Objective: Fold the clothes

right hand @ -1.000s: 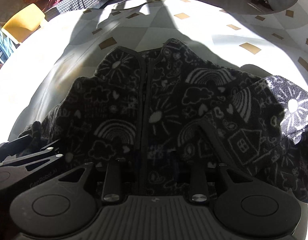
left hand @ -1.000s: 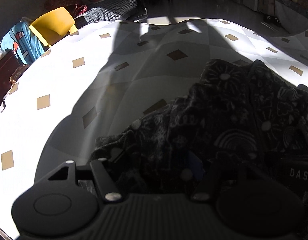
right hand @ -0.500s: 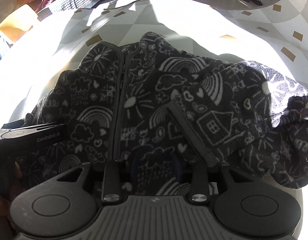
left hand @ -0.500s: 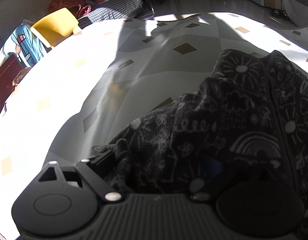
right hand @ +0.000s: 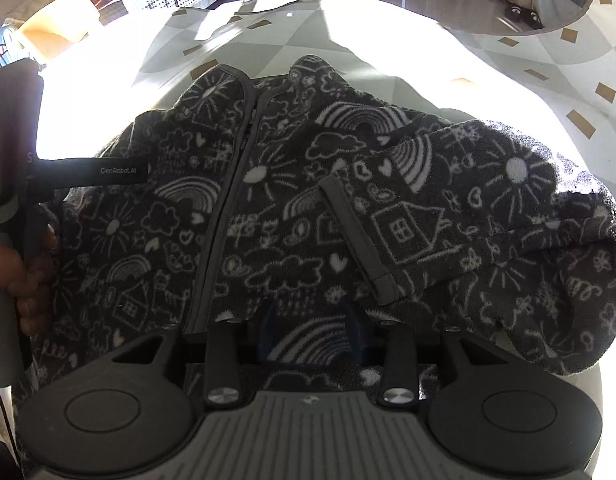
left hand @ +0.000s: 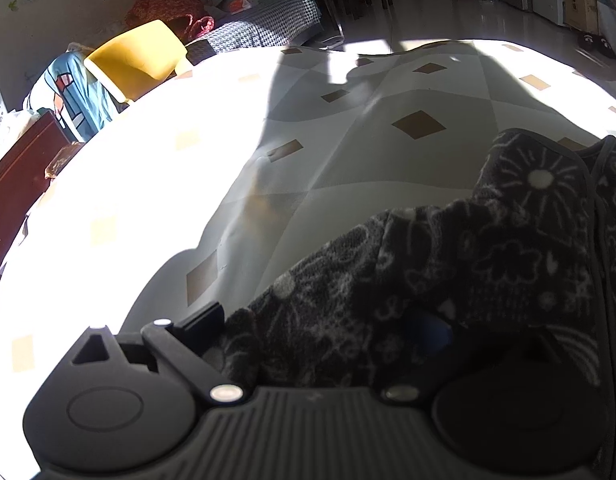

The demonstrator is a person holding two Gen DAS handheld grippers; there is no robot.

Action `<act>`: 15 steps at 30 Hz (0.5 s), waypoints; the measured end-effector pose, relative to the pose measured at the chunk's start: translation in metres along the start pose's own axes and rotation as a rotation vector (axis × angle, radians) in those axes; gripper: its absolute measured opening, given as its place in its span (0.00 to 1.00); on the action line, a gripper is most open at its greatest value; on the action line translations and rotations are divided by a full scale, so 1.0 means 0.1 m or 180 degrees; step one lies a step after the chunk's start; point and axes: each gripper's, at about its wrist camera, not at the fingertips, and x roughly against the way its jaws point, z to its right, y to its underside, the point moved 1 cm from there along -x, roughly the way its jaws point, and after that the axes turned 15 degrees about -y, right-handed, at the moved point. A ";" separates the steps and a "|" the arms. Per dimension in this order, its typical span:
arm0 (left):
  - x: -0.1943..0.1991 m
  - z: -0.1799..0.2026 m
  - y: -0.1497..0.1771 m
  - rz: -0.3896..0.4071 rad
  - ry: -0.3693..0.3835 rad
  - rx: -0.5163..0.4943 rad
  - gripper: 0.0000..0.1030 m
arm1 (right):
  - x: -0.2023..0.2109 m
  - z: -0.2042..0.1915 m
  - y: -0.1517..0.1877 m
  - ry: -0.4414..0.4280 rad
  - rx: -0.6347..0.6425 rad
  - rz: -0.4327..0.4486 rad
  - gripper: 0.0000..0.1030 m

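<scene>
A dark fleece jacket (right hand: 267, 200) with white doodle prints lies zip-up on the table (right hand: 388, 40). Its right sleeve (right hand: 468, 220) is folded inward, with the cuff (right hand: 360, 248) lying on the chest. My right gripper (right hand: 312, 332) points down at the lower front; its blue pads stand apart and flat fleece lies between them. My left gripper (left hand: 328, 324) is at the jacket's (left hand: 488, 260) left edge. Its jaws are opening wide, with loose fleece draped between them and over the right finger. The right wrist view shows a left finger (right hand: 107, 170) and the hand (right hand: 27, 268) holding it.
The tablecloth (left hand: 348, 140) is pale with tan diamonds, half in glaring sun. Beyond the far left edge stand a yellow chair (left hand: 135, 64), a blue garment (left hand: 67, 96) and a checked sofa (left hand: 267, 28). A dark wooden piece (left hand: 15, 176) sits at the left.
The left jaws have spread much wider and let the fleece go slack. The left gripper has drawn away leftward, and the jacket now sits further right in its view. The right jaws look barely changed.
</scene>
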 end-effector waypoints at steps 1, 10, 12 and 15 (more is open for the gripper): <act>-0.03 0.00 -0.03 -0.0003 -0.0009 0.0015 0.97 | 0.01 0.01 0.02 -0.0011 -0.0004 -0.0011 0.36; -0.18 0.04 -0.20 0.0015 -0.0057 0.0073 0.98 | 0.03 0.02 0.11 -0.0066 0.0102 -0.0044 0.40; -0.20 0.03 -0.23 -0.0014 -0.0027 0.0092 0.98 | 0.01 -0.01 0.10 -0.0047 0.0208 -0.0033 0.43; -0.18 0.01 -0.25 -0.0038 0.0016 0.0096 0.93 | -0.03 -0.04 0.10 0.0055 0.0292 0.0023 0.43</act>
